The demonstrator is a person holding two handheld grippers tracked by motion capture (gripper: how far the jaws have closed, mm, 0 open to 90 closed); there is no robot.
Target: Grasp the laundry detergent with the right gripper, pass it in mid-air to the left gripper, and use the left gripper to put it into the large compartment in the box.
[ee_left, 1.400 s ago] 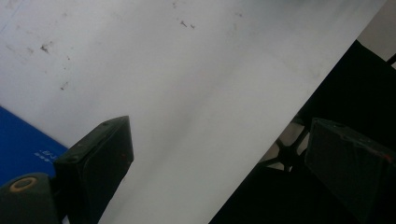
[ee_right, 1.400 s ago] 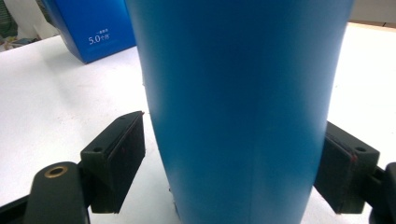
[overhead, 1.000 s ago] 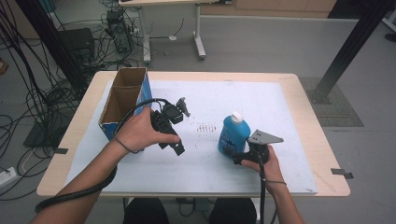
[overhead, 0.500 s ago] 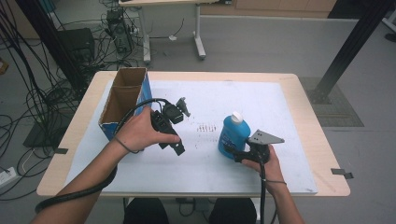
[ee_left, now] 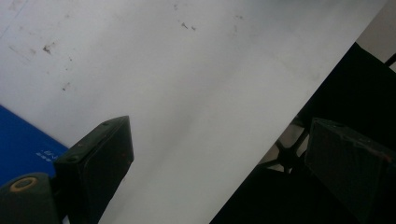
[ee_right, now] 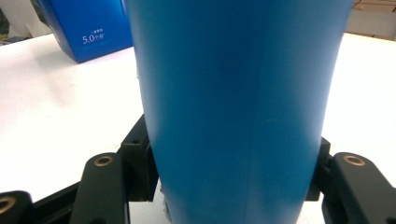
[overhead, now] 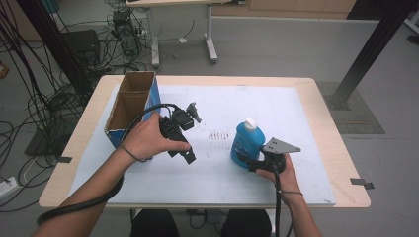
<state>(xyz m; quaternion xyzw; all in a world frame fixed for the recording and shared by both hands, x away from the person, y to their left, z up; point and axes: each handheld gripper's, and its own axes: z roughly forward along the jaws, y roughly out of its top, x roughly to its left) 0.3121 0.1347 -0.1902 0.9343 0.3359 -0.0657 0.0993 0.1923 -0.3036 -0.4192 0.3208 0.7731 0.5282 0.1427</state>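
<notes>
The blue bottle (overhead: 246,144) stood upright on the white-covered table (overhead: 306,128), right of the open cardboard box (overhead: 132,106). The right gripper (overhead: 245,161) had just closed its fingers on the bottle's base; the left gripper (overhead: 190,134) lay open, empty.

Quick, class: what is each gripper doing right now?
Left gripper: open, holding nothing.
Right gripper: jaws just closed, shut on the blue bottle.
</notes>
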